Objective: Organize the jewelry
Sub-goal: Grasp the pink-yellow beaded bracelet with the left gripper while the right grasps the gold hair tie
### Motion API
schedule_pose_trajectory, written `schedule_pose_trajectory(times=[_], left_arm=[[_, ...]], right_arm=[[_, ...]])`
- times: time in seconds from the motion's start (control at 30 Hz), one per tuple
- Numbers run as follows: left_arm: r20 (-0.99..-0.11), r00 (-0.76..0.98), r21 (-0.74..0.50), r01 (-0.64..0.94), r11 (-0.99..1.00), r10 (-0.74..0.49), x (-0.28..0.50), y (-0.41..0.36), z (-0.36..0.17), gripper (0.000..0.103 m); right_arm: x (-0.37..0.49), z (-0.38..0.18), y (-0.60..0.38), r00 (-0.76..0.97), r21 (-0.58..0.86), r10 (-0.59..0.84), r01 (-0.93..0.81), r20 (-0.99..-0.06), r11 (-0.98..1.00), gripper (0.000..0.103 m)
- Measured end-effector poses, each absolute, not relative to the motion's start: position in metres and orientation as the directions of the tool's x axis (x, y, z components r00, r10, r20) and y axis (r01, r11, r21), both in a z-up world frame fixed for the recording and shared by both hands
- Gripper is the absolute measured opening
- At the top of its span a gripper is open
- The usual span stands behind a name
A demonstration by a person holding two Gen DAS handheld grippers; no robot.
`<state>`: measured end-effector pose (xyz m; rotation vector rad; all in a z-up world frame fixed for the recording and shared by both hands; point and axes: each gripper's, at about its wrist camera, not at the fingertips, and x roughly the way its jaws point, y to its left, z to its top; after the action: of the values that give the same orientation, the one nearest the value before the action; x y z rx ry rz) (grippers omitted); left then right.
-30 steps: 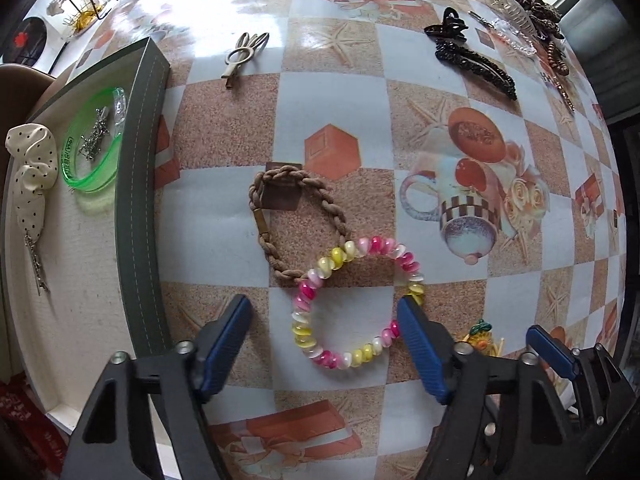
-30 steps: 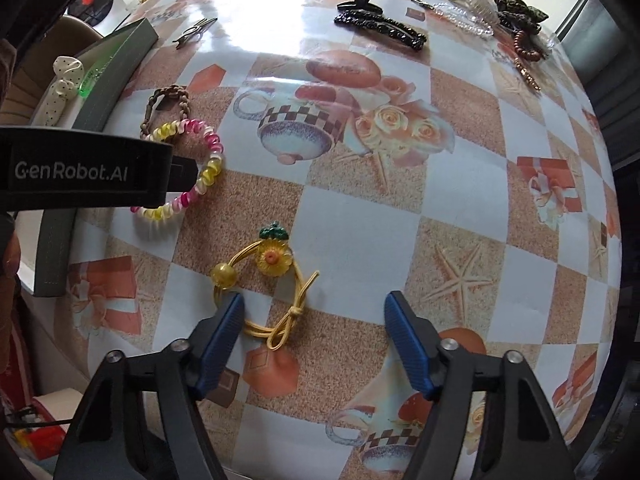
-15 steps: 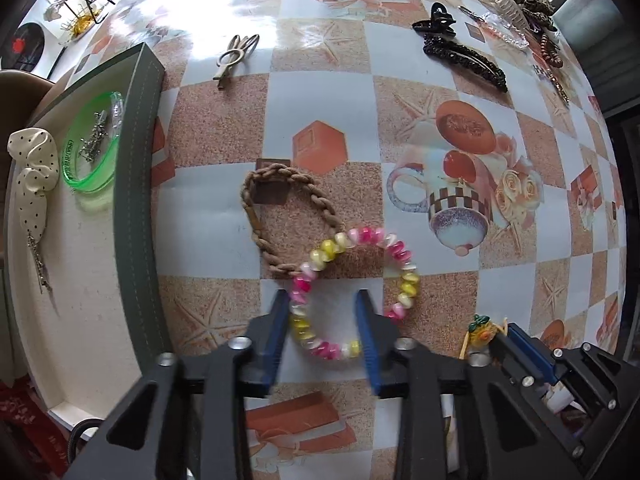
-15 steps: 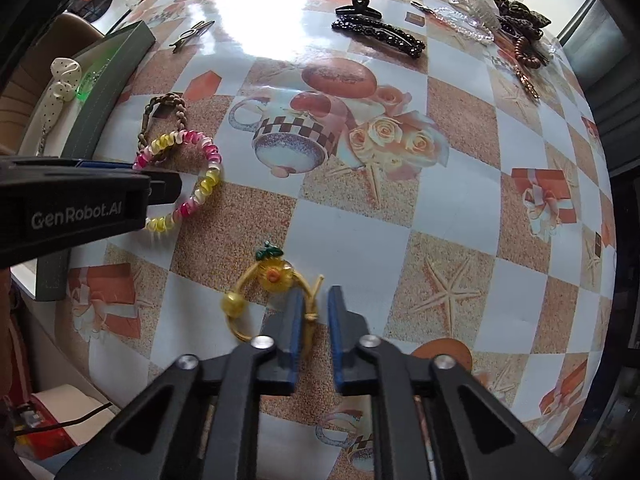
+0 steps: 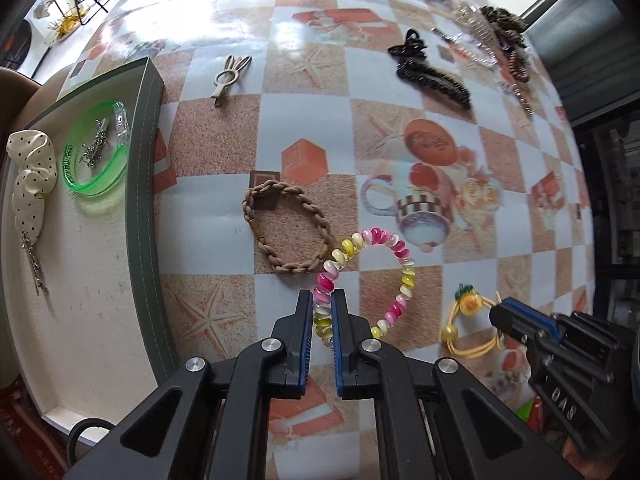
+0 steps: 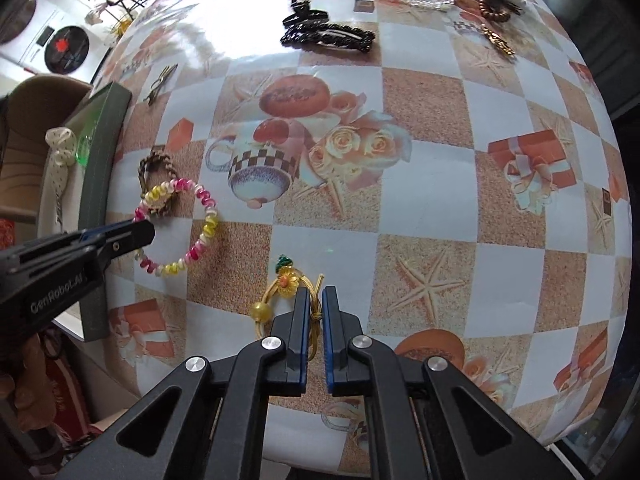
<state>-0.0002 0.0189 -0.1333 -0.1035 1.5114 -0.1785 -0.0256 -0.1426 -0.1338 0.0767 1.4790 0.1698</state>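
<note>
My left gripper [image 5: 322, 300] is shut on the near-left side of a pink, yellow and white spiral hair tie [image 5: 404, 276], which lies on the patterned tablecloth. It also shows in the right wrist view [image 6: 200, 240]. My right gripper [image 6: 315, 296] is shut on the cord of a yellow elastic hair tie with a flower charm [image 6: 286, 282], also seen in the left wrist view [image 5: 466, 304]. A brown braided bracelet [image 5: 280, 228] lies just beyond, overlapped by the spiral tie. A dark-rimmed tray [image 5: 148, 200] sits at the left.
The tray holds a green bangle [image 5: 96, 160] with small metal pieces and a dotted white bow clip [image 5: 32, 176]. A beige clip [image 5: 230, 76], a black claw clip [image 5: 430, 72] and several more hair pieces [image 5: 504, 32] lie farther back.
Both grippers went from wide open to shut: the left closed on the spiral hair tie, the right on the yellow elastic's cord. Both views have pulled slightly back.
</note>
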Motion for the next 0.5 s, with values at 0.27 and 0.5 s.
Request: schedule_pose_trajectory(times=[0.27, 0.5], left_arm=[[-0.969, 0.096, -0.222, 0.076, 0.972, -0.228, 0.0, 0.024, -0.106, 0.012], [-0.957, 0.145, -0.245, 0.065, 0.967, -0.252, -0.003, 0.04, -0.084, 0.012]], right_arm=[[-0.023, -0.11, -0.158, 0.096, 0.182, 0.185, -0.039, -0.978, 0.983, 0.006], [-0.027, -0.094, -0.154, 0.119, 0.208, 0.212, -0.045, -0.97, 0.977, 0.006]])
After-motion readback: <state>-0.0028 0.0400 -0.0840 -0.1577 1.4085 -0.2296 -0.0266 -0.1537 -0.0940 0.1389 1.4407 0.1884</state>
